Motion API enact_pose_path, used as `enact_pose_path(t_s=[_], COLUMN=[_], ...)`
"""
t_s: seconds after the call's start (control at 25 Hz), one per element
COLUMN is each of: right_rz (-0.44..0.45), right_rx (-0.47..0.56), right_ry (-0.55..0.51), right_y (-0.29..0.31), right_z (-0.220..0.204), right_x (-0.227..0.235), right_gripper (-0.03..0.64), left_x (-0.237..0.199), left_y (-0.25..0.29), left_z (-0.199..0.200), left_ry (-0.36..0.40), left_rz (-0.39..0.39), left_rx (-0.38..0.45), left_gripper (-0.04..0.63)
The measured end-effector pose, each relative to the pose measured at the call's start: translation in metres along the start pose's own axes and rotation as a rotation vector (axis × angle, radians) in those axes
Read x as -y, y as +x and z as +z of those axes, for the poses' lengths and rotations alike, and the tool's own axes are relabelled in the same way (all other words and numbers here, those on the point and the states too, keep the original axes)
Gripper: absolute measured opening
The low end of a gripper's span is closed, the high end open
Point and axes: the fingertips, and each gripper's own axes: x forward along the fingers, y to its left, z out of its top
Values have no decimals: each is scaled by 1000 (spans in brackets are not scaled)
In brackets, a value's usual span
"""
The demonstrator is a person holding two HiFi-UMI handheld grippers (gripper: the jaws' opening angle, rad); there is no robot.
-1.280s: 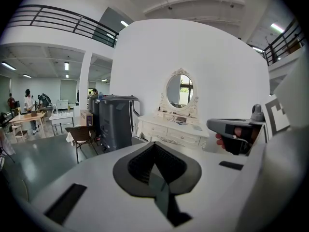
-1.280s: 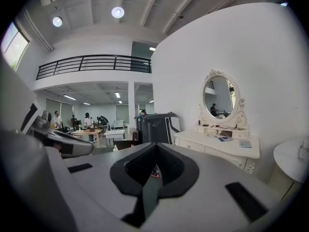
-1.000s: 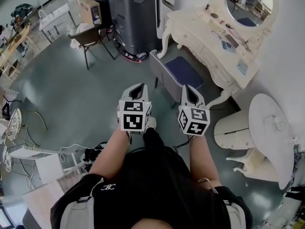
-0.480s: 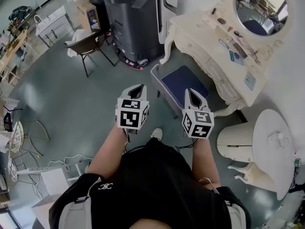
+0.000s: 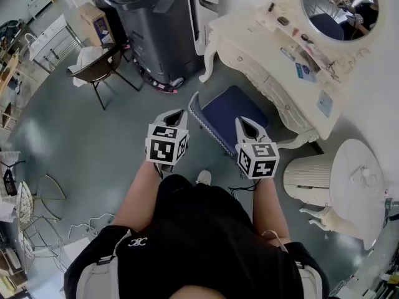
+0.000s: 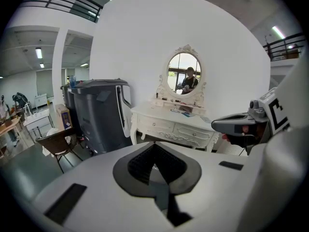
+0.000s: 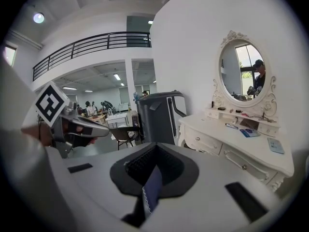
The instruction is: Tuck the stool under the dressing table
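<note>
Blue stool (image 5: 232, 104), partly covered by closed right gripper (image 5: 245, 124), beside closed left gripper (image 5: 175, 113).

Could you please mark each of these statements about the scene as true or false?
1. The stool is already tucked fully under the dressing table. False: it stands out on the floor in front of the table.
2. The jaws of the left gripper and the right gripper are shut. True.
3. The stool's seat is red. False: it is dark blue.
4. The mirror on the dressing table is oval. True.
5. A brown chair stands on the dressing table. False: it stands on the floor, to the left of the large dark machine.
</note>
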Motion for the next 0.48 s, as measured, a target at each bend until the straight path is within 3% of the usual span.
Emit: enact_pose_path(t_s=[0.16,0.4,0.48], right_rz=[-9,-140,-172], right_rx=[-17,-123,-147], right_ry=[26,-11,22], right_y=[6,3,0], right_z=[-4,-26,-38], right_x=[5,21,26], right_gripper=[5,5,5], left_x=[-3,-5,-5], left_y=[24,75,89], left_z=[10,14,14], left_ry=[64,266,339], left_rz=[-75,-288,-358], left_rx=[-12,-118,-164], left_gripper=[3,3,3])
